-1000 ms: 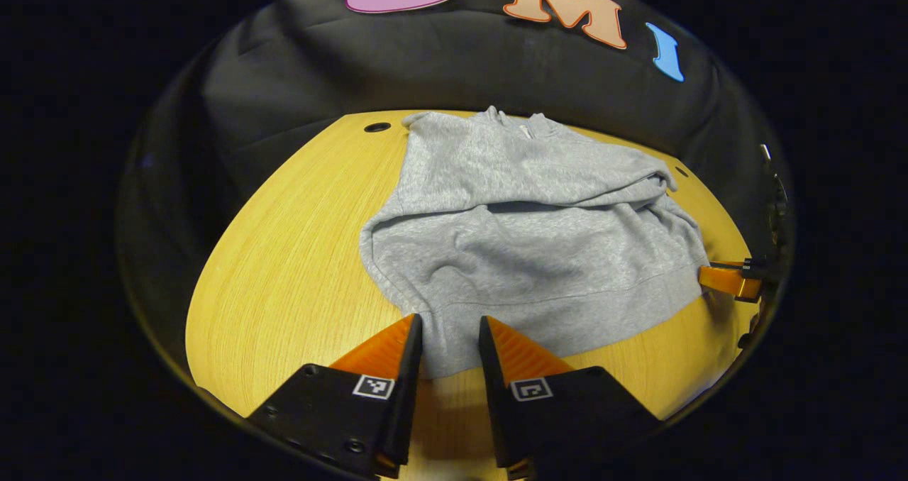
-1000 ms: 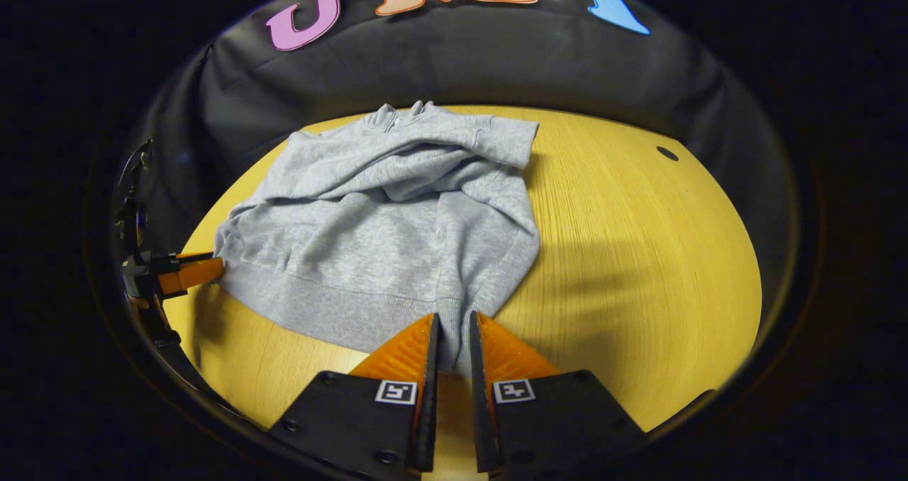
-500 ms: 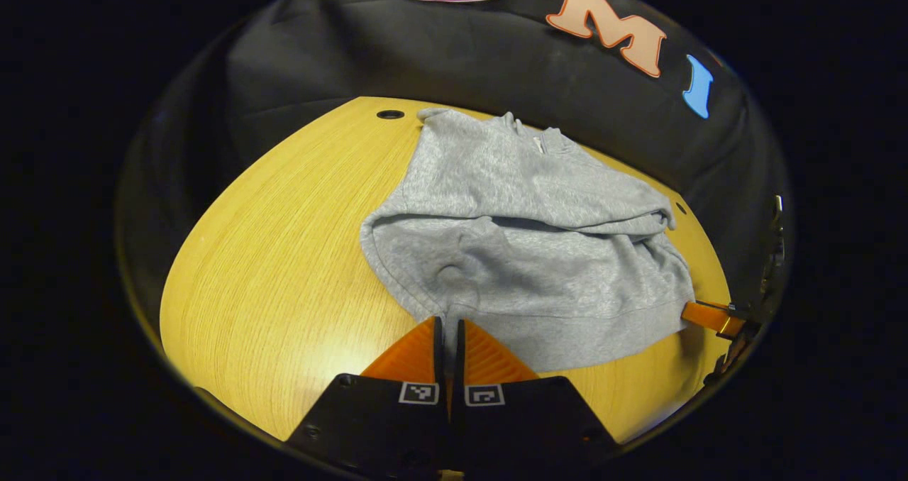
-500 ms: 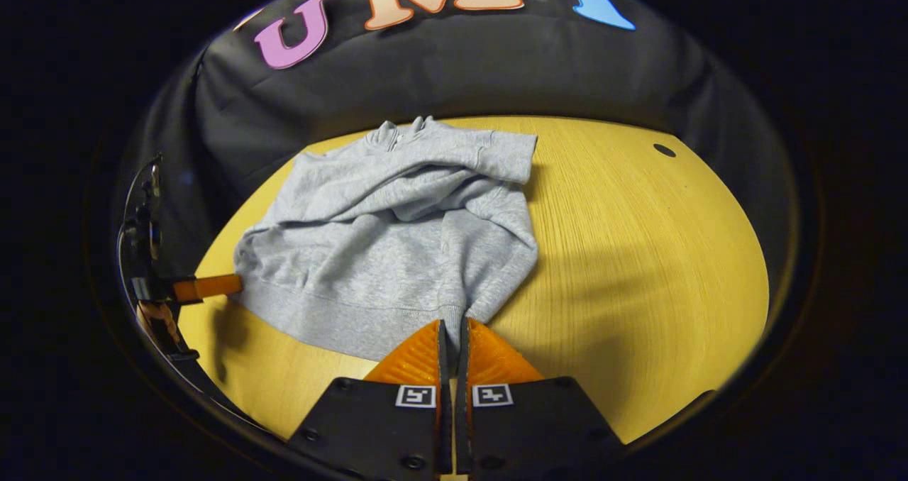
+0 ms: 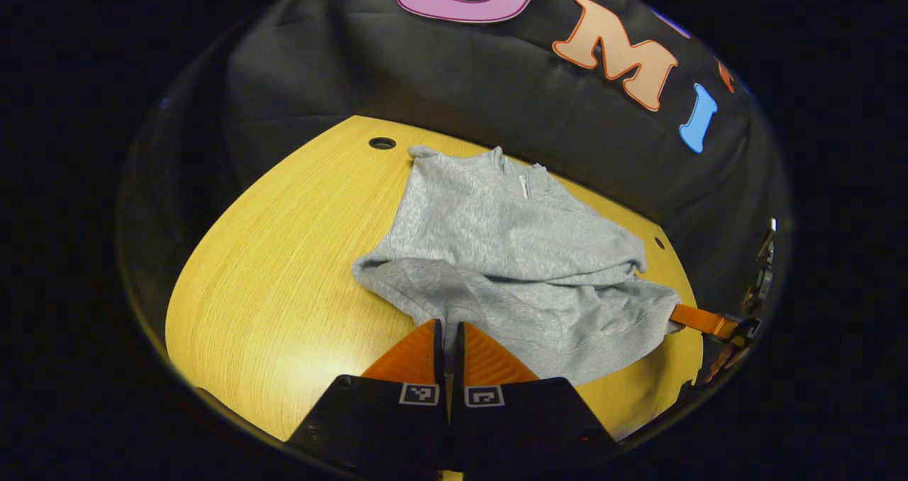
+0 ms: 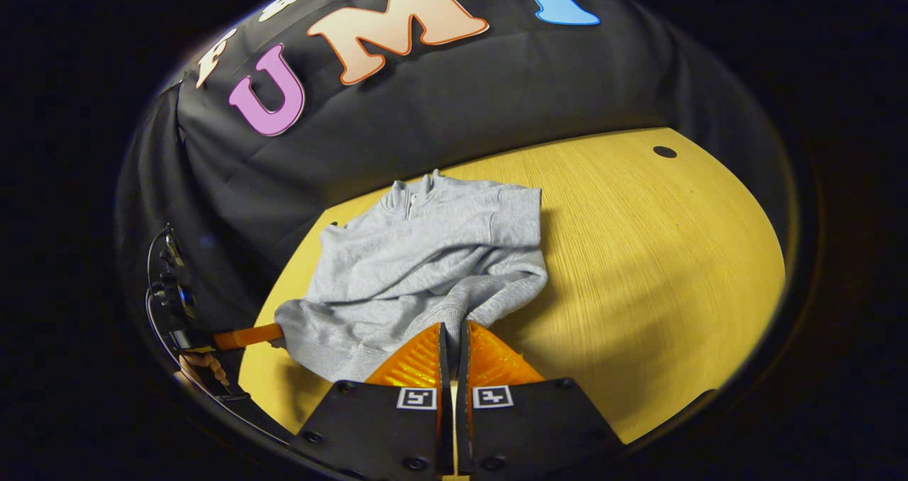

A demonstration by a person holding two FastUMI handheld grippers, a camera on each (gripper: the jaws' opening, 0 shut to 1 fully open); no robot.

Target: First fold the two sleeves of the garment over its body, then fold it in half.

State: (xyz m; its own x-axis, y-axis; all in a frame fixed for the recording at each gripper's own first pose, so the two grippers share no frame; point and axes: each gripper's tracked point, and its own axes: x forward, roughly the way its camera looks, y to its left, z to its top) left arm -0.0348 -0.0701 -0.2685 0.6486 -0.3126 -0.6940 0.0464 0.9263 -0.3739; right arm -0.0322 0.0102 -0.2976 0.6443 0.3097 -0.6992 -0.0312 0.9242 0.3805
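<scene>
On the yellow wooden tabletop [image 5: 269, 282], in the left gripper view, lies the soft grey zip-neck sweatshirt [image 5: 496, 247], collar toward the booth's black cloth wall, both sleeves already laid across its body. The left gripper [image 5: 448, 332] has its fingers pressed together on the near hem corner, which is raised off the wood. At the far end of the hem the other gripper's finger shows, pinching the opposite corner. The hem sags between the two grips; if one hand leads the other, I judge the fold would land skewed, and the loose sleeves could slide out of place as the hem travels toward the collar. How much cloth sits between the fingers is hidden by the fingers themselves.

In the right gripper view, the right gripper [image 6: 452, 333] is likewise closed on its hem corner of the sweatshirt [image 6: 433, 250], lifted above the tabletop [image 6: 638, 254]. A thin pinch on the ribbed edge might slip under the garment's weight. The left gripper's finger and part of a hand [image 6: 202, 367] sit at the dim edge of the view, cut off and hard to make out; the underside of the raised hem is hidden.
</scene>
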